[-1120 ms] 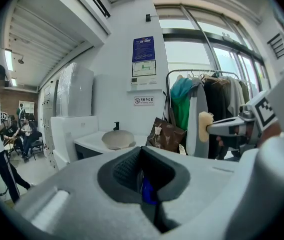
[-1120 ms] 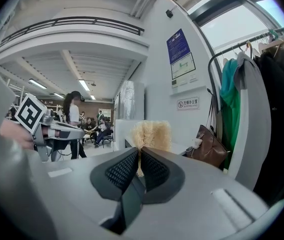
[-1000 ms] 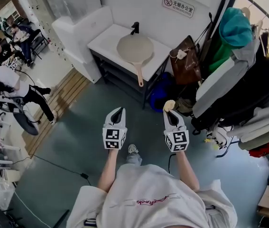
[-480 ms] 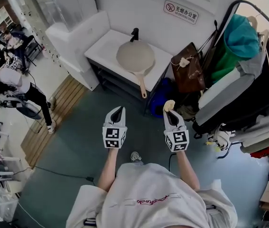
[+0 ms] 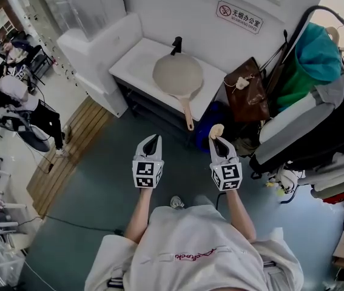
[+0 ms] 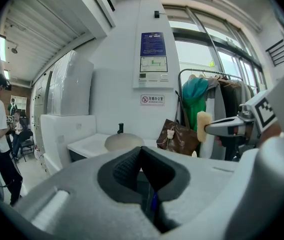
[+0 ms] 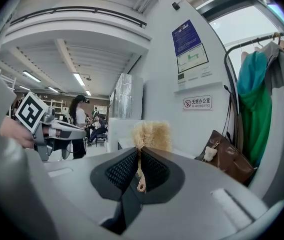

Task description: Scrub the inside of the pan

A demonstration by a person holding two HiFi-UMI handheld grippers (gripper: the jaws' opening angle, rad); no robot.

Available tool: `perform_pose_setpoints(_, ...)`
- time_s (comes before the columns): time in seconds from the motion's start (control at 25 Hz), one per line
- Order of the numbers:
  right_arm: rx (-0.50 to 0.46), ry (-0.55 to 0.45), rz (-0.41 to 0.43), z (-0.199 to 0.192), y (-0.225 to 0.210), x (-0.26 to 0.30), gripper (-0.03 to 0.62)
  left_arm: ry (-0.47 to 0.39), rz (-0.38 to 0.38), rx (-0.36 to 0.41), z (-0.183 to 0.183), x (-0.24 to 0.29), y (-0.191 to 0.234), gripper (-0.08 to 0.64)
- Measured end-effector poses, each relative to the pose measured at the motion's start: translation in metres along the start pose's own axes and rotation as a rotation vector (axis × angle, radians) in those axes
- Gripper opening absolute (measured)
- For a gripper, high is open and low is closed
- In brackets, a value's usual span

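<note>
Two grippers side by side, well apart from the pan (image 5: 178,74).
Left gripper (image 5: 151,140) jaws closed, empty; right gripper (image 5: 218,140) jaws clamped on a tan scrubber (image 5: 216,131); pan flat on the white counter (image 5: 136,56).

Head view looks steeply down; both gripper views face level, sharing the wall sign (image 5: 239,17).

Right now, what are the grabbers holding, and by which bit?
Right gripper pinches the fluffy tan sponge by its bottom edge. Left gripper is shut, holding nothing.
</note>
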State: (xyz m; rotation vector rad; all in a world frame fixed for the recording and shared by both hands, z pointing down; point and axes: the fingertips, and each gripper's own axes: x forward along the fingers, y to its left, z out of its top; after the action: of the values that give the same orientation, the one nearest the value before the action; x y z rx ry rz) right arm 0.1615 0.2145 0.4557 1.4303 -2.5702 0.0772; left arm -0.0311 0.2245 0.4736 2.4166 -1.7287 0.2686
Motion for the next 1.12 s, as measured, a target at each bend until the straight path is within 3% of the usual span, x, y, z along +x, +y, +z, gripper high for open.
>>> perform_pose_setpoints(0.64,0.014,0.002,-0.013,-0.006,0.0,0.024,0.023,0.011,-0.012,-0.004,-0.005,0.02,0.017,0.0)
perform_pose_setpoints(1.12,0.009,0.009,0.004,-0.009,-0.02,0.078,0.023,0.009,-0.012,0.017,0.006,0.073,0.041,0.0)
